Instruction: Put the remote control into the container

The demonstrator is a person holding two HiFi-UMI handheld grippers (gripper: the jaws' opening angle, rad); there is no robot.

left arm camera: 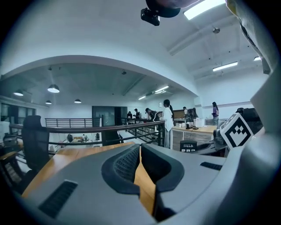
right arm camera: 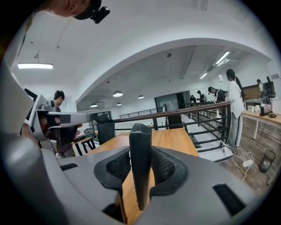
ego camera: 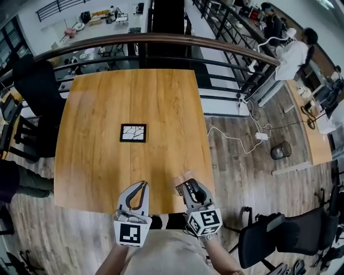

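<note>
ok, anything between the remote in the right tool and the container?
Nothing visible. The right tool grips the remote control, and only bare table lies between it and the black-rimmed container. The left tool, shut and empty, sits beside it, off that line.

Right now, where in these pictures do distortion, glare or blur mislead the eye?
Head view: the fisheye bends the railing into an arc; the table has no harsh glare. Left gripper view: black corners, a ceiling lamp burns white, the left gripper looks soft. Right gripper view: the remote control in the right gripper is dark, without detail.
</note>
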